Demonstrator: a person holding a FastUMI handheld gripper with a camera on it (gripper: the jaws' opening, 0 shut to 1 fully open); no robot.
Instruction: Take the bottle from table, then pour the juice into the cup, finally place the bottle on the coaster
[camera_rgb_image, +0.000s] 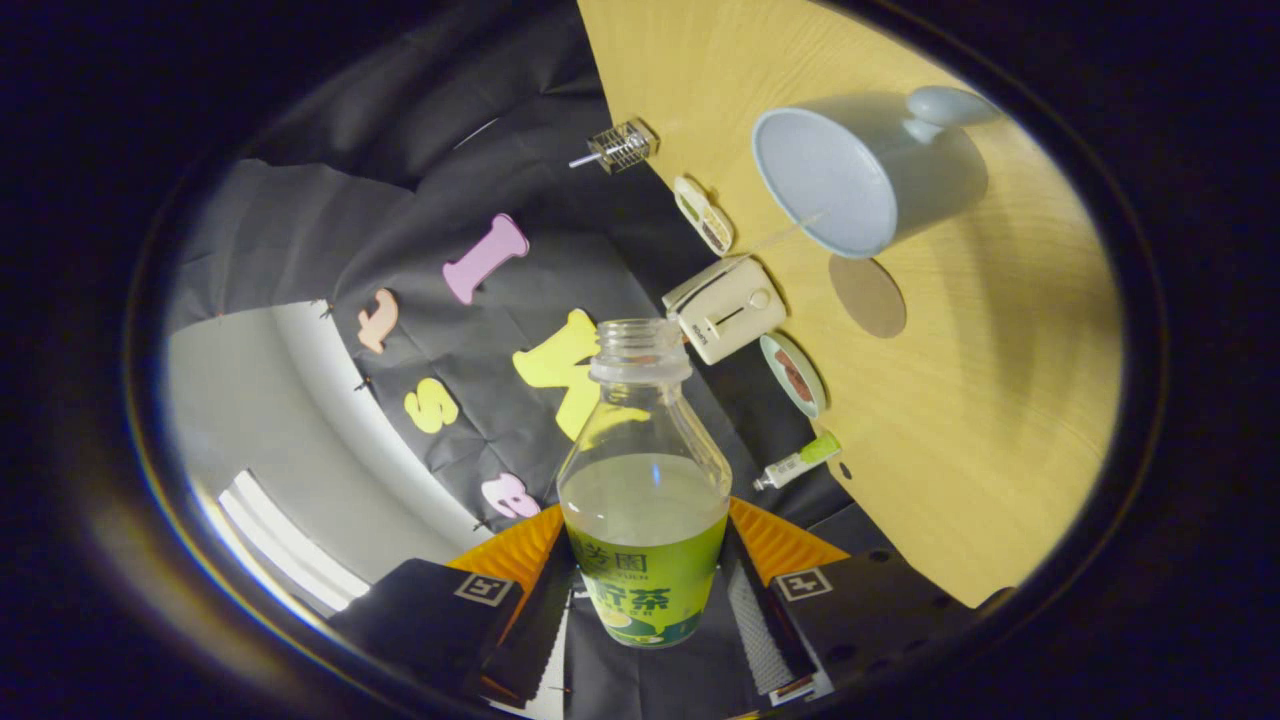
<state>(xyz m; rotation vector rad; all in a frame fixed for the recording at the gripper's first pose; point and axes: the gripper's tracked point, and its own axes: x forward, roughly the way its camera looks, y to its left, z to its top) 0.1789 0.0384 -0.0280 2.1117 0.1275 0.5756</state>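
Jaws clamped on uncapped bottle (645, 480), cup (865, 180) on wooden table (1000, 400), coaster (867, 296) beside.

1. The scene is dim overall; the wooden table (960, 420) is the brightest surface, evenly lit and warm yellow.
2. The cup (868, 175) casts a soft shadow on the table just beside it.
3. The bottle (645, 480), gripped between the gripper (645, 590) fingers, is sharp and shows small highlights on its clear neck.
4. Fisheye distortion bends the table's edge, and detail softens and darkens far from the bottle.
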